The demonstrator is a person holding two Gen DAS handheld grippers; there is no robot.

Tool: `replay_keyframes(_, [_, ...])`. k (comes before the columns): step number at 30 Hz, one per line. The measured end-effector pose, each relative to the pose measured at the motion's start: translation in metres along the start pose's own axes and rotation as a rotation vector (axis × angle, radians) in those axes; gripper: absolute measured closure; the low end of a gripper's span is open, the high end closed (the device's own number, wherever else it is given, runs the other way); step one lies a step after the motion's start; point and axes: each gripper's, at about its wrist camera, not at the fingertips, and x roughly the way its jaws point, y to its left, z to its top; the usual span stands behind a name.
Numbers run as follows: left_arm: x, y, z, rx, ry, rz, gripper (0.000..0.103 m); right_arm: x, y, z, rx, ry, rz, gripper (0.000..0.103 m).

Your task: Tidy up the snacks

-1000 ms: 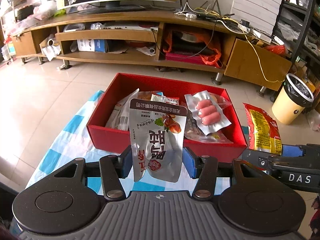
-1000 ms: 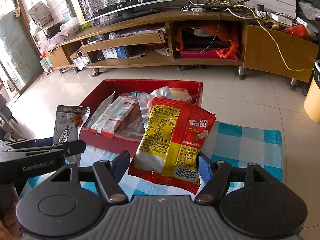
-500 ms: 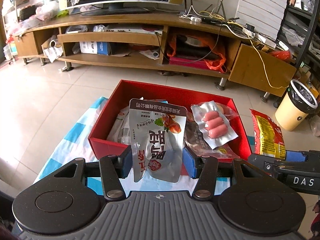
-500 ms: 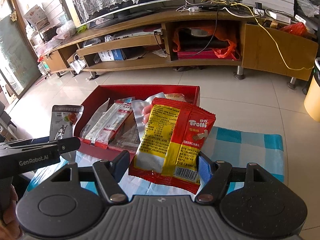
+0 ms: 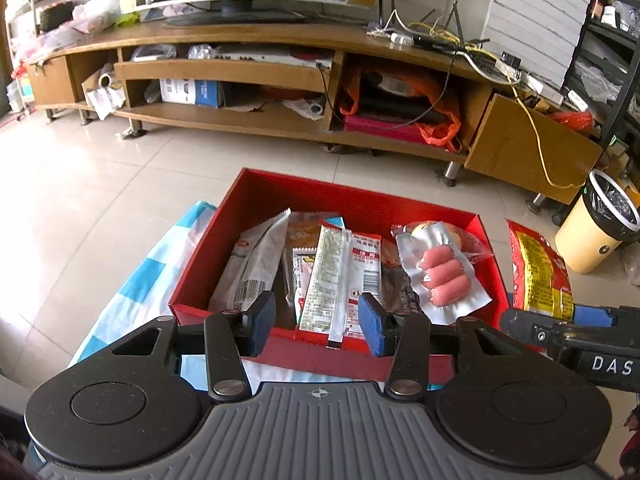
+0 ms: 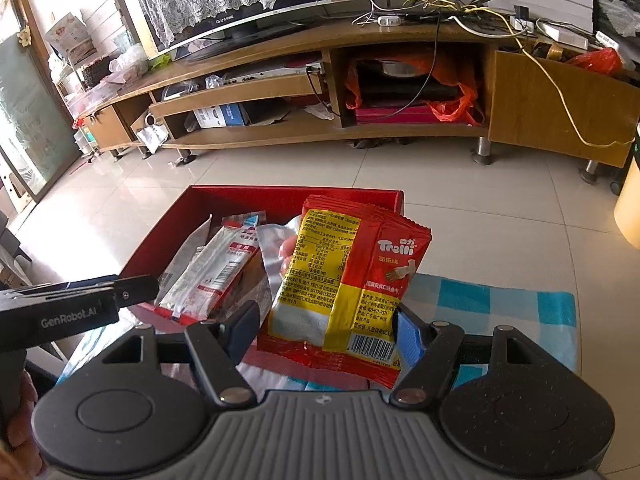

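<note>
A red box [image 5: 352, 196] on a blue-and-white checked cloth [image 5: 132, 280] holds several snack packets, among them a sausage pack [image 5: 442, 276] and a red-and-white strip packet [image 5: 340, 276]. My left gripper [image 5: 318, 322] is open and empty over the box's near wall. The grey pouch it held is out of sight. My right gripper [image 6: 326, 330] is shut on a red-and-yellow Trolli bag [image 6: 348, 280], held upright beside the box's right side [image 6: 396, 198]. The Trolli bag also shows in the left wrist view [image 5: 536, 272].
A long wooden TV stand [image 5: 280, 76] with cluttered shelves runs across the back. A yellow waste bin [image 5: 596, 228] stands on the tiled floor at the right. The checked cloth extends to the right of the box [image 6: 500, 304].
My left gripper has opened and the grey pouch has left its fingers; the packets in the box now show between them. My right gripper still holds the Trolli bag and has moved slightly closer to the box.
</note>
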Motion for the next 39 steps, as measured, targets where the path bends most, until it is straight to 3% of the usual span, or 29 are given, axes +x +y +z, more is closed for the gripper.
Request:
replay_keyframes(2, [0.002, 0.001, -0.003, 0.011, 0.014, 0.000, 0.050, 0.003, -0.001, 0.002, 0.006, 0.004, 0.009, 0.032])
replay_keyframes(3, [0.001, 0.002, -0.006, 0.026, 0.026, -0.006, 0.045, 0.003, -0.001, 0.002, 0.010, 0.006, 0.014, 0.032])
replay_keyframes(6, [-0.006, 0.009, -0.027, 0.063, 0.081, -0.054, 0.014, 0.003, -0.002, 0.002, 0.000, 0.011, 0.024, 0.032])
replay_keyframes(7, [-0.007, 0.010, -0.039, 0.085, 0.109, -0.073, 0.014, 0.002, -0.002, 0.001, -0.006, 0.013, 0.025, 0.032])
replay_keyframes(9, [0.002, 0.006, -0.056, 0.124, 0.174, -0.080, 0.014, 0.003, -0.001, -0.003, -0.018, 0.023, 0.014, 0.032])
replay_keyframes(12, [0.030, -0.003, -0.074, 0.162, 0.251, -0.027, 0.014, 0.005, -0.003, -0.006, -0.009, 0.034, 0.004, 0.032])
replay_keyframes(15, [0.052, -0.007, -0.083, 0.144, 0.326, -0.022, 0.013, 0.003, -0.001, -0.009, -0.024, 0.036, 0.007, 0.032])
replay_keyframes(20, [0.050, -0.012, -0.091, 0.172, 0.298, 0.023, 0.017, 0.008, -0.002, -0.014, -0.042, 0.061, 0.008, 0.032])
replay_keyframes(22, [0.045, -0.014, -0.093, 0.171, 0.289, 0.008, 0.035, 0.008, -0.002, -0.015, -0.047, 0.065, 0.007, 0.032])
replay_keyframes(23, [0.042, -0.015, -0.093, 0.168, 0.286, 0.005, 0.038, 0.007, -0.001, -0.015, -0.048, 0.063, 0.008, 0.032])
replay_keyframes(27, [0.035, -0.020, -0.092, 0.145, 0.301, -0.018, 0.039, 0.001, 0.000, -0.015, -0.052, 0.046, 0.012, 0.032])
replay_keyframes(39, [-0.001, -0.030, -0.075, 0.193, 0.163, 0.027, 0.039, -0.001, 0.005, -0.016, -0.068, 0.039, 0.003, 0.032])
